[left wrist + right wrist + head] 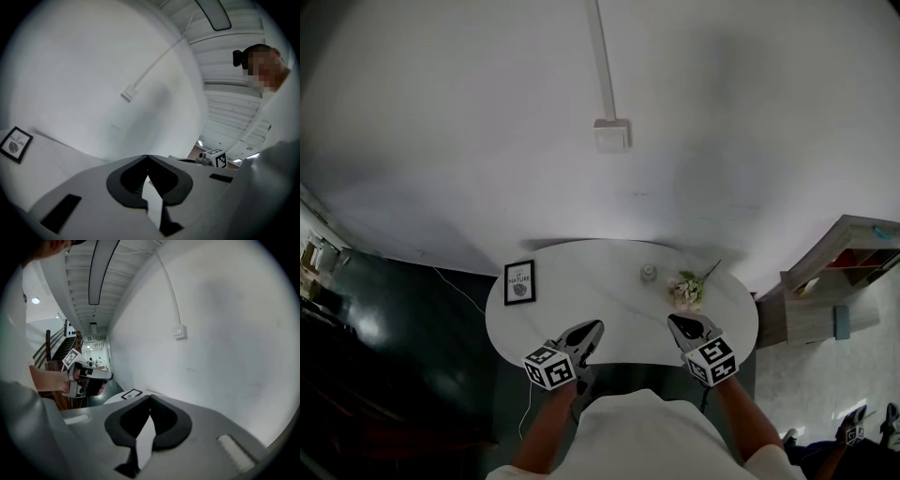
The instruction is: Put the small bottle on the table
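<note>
A small pale bottle (648, 273) stands upright near the far edge of the white oval table (609, 300). Both grippers hover over the table's near edge, pointing away from me and well short of the bottle. My left gripper (592, 330) is shut with nothing between its jaws; in its own view the tips (147, 157) meet against the white wall. My right gripper (677, 323) is shut and empty too, its tips (150, 396) touching. The bottle does not show in either gripper view.
A black-framed picture (519, 281) stands at the table's left and a small bunch of flowers (686, 291) lies right of the bottle, just ahead of the right gripper. A white wall with a socket box (611, 134) rises behind. Wooden shelves (844, 272) stand at the right.
</note>
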Motion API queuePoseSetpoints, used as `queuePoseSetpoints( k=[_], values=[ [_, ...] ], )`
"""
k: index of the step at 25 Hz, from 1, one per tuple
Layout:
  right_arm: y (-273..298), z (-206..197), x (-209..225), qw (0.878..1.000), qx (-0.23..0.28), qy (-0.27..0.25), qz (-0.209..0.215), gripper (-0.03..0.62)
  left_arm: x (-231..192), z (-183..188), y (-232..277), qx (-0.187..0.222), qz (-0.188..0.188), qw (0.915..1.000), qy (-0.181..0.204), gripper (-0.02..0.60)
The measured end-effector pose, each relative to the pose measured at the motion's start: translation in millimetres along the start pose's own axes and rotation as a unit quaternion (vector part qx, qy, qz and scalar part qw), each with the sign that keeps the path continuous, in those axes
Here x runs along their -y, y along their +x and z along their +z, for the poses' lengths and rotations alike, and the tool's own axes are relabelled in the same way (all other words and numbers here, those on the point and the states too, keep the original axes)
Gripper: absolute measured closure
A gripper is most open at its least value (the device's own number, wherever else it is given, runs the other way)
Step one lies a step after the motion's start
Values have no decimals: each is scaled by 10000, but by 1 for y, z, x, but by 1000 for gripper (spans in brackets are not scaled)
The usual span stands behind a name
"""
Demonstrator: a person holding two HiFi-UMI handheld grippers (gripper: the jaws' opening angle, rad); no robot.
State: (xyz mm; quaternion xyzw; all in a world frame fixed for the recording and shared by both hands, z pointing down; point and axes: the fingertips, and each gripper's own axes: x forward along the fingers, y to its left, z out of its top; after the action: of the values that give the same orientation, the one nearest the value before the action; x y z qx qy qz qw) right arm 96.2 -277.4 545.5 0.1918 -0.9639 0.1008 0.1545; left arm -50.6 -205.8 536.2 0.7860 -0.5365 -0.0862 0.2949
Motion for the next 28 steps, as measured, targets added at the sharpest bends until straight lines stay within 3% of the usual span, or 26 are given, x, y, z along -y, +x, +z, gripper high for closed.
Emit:
queuePoseSetpoints(
  k=[10, 16, 28],
  values=[
    [-1, 37, -2, 9979, 346, 123, -531, 583, -8, 32, -3, -214, -150, 9970, 729, 575],
    [2, 42, -4, 9958, 395, 108, -819, 583, -14, 40, -6, -270, -327, 9965, 714, 575],
    [8, 51, -18, 9941, 459, 56, -983, 583, -24, 44, -13, -341, -526, 9951, 758, 575]
  ],
)
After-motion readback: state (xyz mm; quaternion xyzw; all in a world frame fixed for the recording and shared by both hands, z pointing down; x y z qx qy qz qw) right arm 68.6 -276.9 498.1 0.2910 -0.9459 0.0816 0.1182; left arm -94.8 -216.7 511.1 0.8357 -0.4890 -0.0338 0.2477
